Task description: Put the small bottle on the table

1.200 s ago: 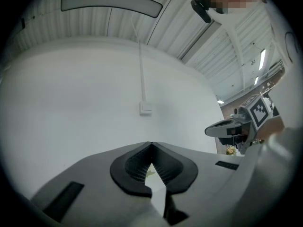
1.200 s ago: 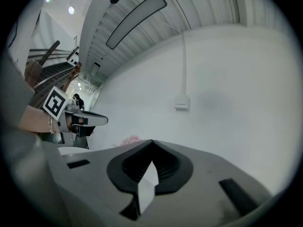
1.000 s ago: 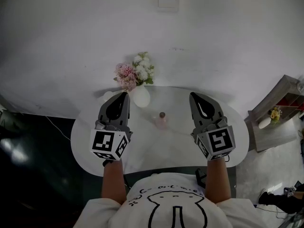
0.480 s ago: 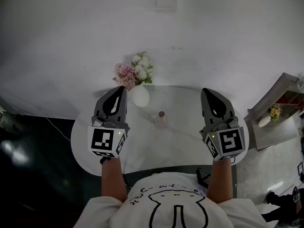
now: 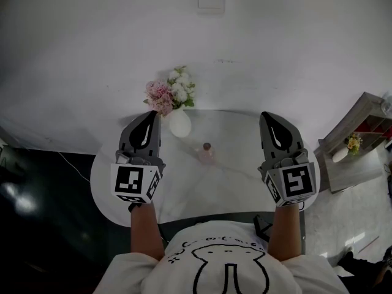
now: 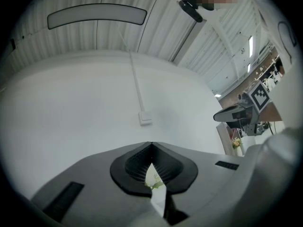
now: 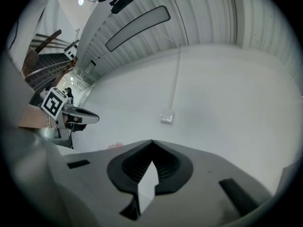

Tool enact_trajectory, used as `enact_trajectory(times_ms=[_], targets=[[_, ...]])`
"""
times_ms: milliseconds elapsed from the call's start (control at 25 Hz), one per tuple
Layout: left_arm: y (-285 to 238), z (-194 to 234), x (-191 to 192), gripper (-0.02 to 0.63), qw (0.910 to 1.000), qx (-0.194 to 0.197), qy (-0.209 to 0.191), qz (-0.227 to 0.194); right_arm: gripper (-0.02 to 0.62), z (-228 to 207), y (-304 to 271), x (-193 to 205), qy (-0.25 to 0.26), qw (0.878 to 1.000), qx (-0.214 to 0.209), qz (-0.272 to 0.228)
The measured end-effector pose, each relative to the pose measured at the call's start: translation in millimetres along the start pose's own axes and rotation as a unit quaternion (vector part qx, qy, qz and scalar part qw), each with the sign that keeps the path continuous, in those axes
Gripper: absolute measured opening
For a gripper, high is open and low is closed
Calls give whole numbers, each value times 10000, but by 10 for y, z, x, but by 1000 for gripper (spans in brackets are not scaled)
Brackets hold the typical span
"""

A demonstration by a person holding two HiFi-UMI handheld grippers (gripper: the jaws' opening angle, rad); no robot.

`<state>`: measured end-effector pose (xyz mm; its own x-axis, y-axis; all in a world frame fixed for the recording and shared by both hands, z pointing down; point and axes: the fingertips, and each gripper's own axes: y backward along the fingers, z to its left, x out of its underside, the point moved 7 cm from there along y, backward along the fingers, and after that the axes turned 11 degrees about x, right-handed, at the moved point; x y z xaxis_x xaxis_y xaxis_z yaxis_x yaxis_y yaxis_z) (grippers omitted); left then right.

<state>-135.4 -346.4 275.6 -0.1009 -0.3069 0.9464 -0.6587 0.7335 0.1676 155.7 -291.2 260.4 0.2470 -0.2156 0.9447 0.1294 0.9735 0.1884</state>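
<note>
A small pink bottle (image 5: 206, 154) with a dark cap stands upright on the white oval table (image 5: 233, 188), near its middle. My left gripper (image 5: 150, 114) hovers to the left of the bottle, close to the vase, its jaws meeting at the tip with nothing between them. My right gripper (image 5: 268, 115) hovers to the bottle's right, also shut and empty. Neither touches the bottle. In the left gripper view the jaws (image 6: 151, 144) point at the white wall. The right gripper view shows its jaws (image 7: 152, 142) closed the same way.
A white vase (image 5: 180, 123) with pink and white flowers (image 5: 171, 91) stands at the table's back left. A wall switch (image 5: 210, 0) sits high on the white wall. A wooden shelf (image 5: 361, 136) stands at the right. Dark floor lies to the left.
My right gripper has moved to the right, away from the bottle. My left gripper has drifted slightly left. The bottle has stayed in place.
</note>
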Motion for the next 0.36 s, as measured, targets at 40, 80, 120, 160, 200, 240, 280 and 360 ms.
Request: enact_trajectory(times_ms=[40,80,120,160,200,240,280,360], targets=[[-4,2,-3,3,10000,4,2,-2,-8,-2,-2,-3,9,10000,0,0],[-8,5,-7,3,10000,8,1,-3,-8,-5,-6,-6,18,10000,1,3],[-11,6,-10,3,10000,12,-2,-3,-8,-8,-10,-7,25,10000,5,8],[-14,6,-12,3,10000,15,-6,0,-6,-10,-12,-7,31,10000,8,14],[-14,2,-12,3,10000,18,-9,6,-8,-11,-11,-5,37,10000,9,21],[-13,-3,-11,3,10000,21,-9,11,-8,-11,-9,-2,44,10000,7,29],[-12,-9,-10,3,10000,25,-7,15,-7,-10,-6,3,51,10000,5,39],[-9,-23,-7,3,10000,35,-3,22,-6,-9,2,13,62,10000,-2,64]])
